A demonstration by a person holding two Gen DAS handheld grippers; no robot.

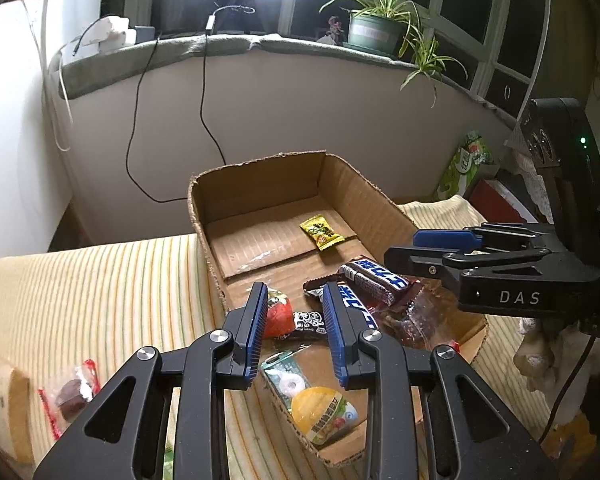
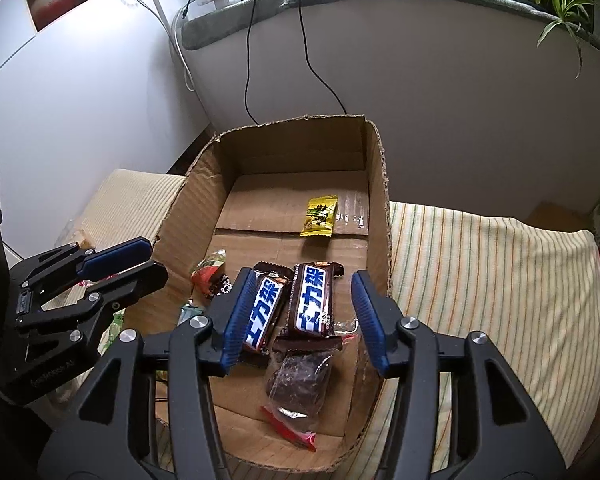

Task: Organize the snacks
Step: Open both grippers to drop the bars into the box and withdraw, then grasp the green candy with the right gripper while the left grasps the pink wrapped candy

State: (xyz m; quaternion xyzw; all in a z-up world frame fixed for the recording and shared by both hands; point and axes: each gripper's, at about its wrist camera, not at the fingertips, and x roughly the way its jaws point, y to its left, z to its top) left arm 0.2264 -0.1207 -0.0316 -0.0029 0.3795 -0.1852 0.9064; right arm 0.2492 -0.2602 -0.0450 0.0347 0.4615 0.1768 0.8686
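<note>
Left wrist view
Surface: a striped cloth point(image 1: 100, 280) was spread beneath a cardboard box point(image 1: 260, 184); a wrapped snack point(image 1: 74, 394) was left on the cloth outside the box.
Room: a windowsill with a potted plant point(image 1: 376, 28) and hanging cables point(image 1: 204, 92) was seen behind.
Left gripper point(image 1: 296, 330): its fingers were held narrowly apart above the box, nothing grasped.
Yellow packet point(image 1: 321, 233): laid flat on the box floor, long axis set diagonally.

Right wrist view
Right gripper point(image 2: 304, 320): its fingers were released, nothing pressed between them.
Chocolate bars point(image 2: 314, 300): two were laid side by side inside the box, long axes directed toward the far wall.
Dark wrapped cake point(image 2: 300, 376): placed just nearer than the bars.
</note>
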